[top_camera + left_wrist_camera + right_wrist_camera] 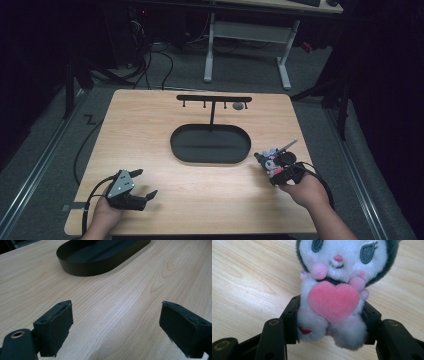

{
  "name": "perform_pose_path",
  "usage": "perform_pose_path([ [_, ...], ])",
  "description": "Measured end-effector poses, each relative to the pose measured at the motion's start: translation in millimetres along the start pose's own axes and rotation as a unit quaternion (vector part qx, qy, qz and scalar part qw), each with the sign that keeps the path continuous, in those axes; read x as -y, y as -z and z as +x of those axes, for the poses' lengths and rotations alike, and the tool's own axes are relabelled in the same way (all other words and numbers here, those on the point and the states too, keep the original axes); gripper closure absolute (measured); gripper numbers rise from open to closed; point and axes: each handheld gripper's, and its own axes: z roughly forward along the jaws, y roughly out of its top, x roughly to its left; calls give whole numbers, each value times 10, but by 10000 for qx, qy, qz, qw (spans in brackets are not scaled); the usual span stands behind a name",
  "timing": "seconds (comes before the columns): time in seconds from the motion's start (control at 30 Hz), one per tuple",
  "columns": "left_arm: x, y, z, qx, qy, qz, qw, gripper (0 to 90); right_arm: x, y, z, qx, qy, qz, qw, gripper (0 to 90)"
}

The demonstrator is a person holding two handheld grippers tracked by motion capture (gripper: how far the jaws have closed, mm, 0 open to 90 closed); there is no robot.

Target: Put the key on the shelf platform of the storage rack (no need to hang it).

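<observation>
The right hand (304, 191) is seen to the right of the black oval tray (210, 144), near the table's right edge, with the forearm coming in from the near side. The right gripper (272, 165) is pointed away from the person and toward the tray. Its jaws are closed around the lower body of a plush toy (337, 290), which is pinched from both sides; in the right gripper view the toy's white face, dark hood and pink heart (333, 300) are seen upright above the wooden table (244, 277). The toy is thus held just right of the tray.

The left hand (106, 210) is placed well to the near left of the tray, close to the table's front edge. The left gripper (145, 186) is aimed toward the tray, its jaws spread wide over bare wood with nothing between them
</observation>
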Motion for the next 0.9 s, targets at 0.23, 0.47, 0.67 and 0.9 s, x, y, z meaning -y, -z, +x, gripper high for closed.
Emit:
perform_pose_path([
  [0.23, 0, 2, 3, -6, 11, -11, 10000, 125, -114, 105, 26, 29, 40, -114, 9999, 467],
  [0.47, 20, 42, 7, -58, 36, -26, 10000, 124, -258, 191, 98, 2, 86, -199, 9998, 467],
  [0.67, 33, 76, 11, -86, 63, -36, 9999, 122, -345, 204, 143, 13, 198, -179, 9996, 467],
  [0.9, 41, 82, 11, -89, 59, -14, 9999, 120, -546, 264, 247, 36, 432, -288, 9986, 467],
])
